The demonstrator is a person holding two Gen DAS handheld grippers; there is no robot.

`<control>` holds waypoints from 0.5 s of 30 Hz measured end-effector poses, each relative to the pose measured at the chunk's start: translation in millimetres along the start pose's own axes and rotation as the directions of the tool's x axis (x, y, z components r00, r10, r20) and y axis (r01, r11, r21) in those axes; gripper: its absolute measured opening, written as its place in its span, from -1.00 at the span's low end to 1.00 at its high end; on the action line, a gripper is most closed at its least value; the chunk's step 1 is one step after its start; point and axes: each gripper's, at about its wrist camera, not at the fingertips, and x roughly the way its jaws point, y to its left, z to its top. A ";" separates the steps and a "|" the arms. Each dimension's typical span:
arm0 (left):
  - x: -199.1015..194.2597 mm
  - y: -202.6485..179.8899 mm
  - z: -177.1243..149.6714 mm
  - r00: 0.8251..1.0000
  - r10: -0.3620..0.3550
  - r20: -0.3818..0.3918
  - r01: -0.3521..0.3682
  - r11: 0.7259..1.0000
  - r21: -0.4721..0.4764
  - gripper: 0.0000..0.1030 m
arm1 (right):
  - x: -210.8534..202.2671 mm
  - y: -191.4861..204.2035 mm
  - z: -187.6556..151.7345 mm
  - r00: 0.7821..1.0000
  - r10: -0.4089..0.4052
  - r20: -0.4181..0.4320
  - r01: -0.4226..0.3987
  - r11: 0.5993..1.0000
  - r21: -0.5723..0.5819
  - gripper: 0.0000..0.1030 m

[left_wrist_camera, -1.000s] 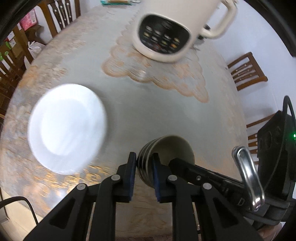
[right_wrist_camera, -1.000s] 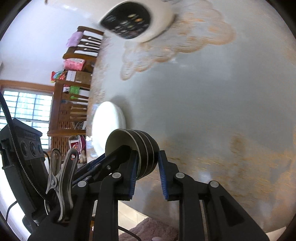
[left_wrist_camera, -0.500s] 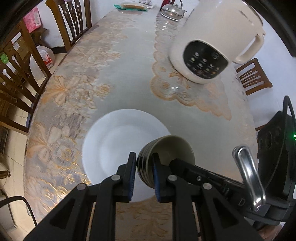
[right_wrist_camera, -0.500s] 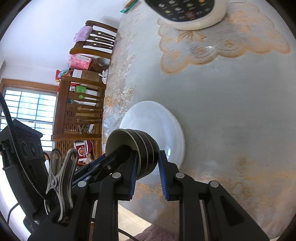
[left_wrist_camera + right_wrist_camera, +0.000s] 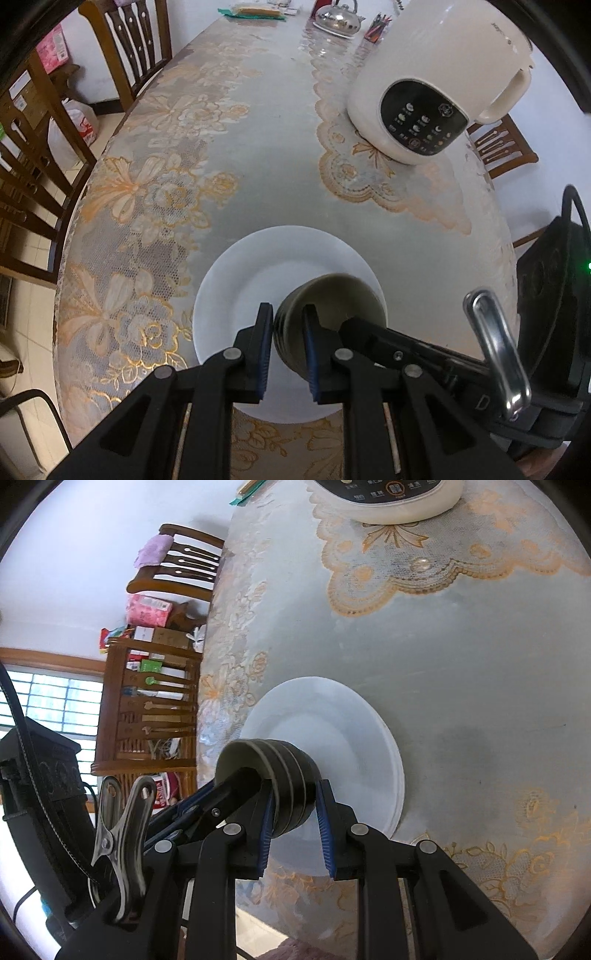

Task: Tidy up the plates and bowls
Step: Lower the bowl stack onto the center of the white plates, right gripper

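A dark striped bowl (image 5: 343, 295) with a pale inside hangs over the right part of a white plate (image 5: 258, 280) on the lace-covered table. My left gripper (image 5: 288, 332) is shut on the bowl's near-left wall, one pad outside and one inside. From the right, a finger of the right gripper (image 5: 388, 343) reaches into the bowl. In the right wrist view, my right gripper (image 5: 293, 812) is shut on the bowl (image 5: 291, 764), which covers the plate's (image 5: 332, 731) near-left edge. The left gripper's finger (image 5: 229, 790) enters there from the left. Whether the bowl touches the plate is hidden.
A big white electric jug (image 5: 432, 85) with a black button panel stands on a lace doily (image 5: 388, 184) beyond the plate. A steel kettle (image 5: 338, 20) sits at the far end. Wooden chairs (image 5: 136, 48) ring the table. A wooden shelf (image 5: 147, 701) stands off its edge.
Both grippers carried the bowl sideways across the table until it came over the white plate. Most of that move came early. Both grips look unchanged.
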 end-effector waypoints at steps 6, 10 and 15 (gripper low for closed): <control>-2.7 -0.2 1.1 1.000 -0.012 0.024 0.011 1.000 0.029 -0.66 | -4.9 2.7 -2.5 0.999 -0.022 0.041 0.022 1.000 -0.007 -0.52; -9.9 2.7 1.5 0.999 0.013 0.047 -0.015 0.999 0.033 -0.24 | -18.7 9.8 -6.8 0.995 -0.029 0.099 0.033 0.999 -0.039 -0.40; -23.7 7.6 -1.7 0.997 0.018 0.075 -0.020 0.999 0.034 -0.03 | -31.0 18.2 -15.8 0.989 -0.042 0.139 0.054 0.995 -0.086 -0.32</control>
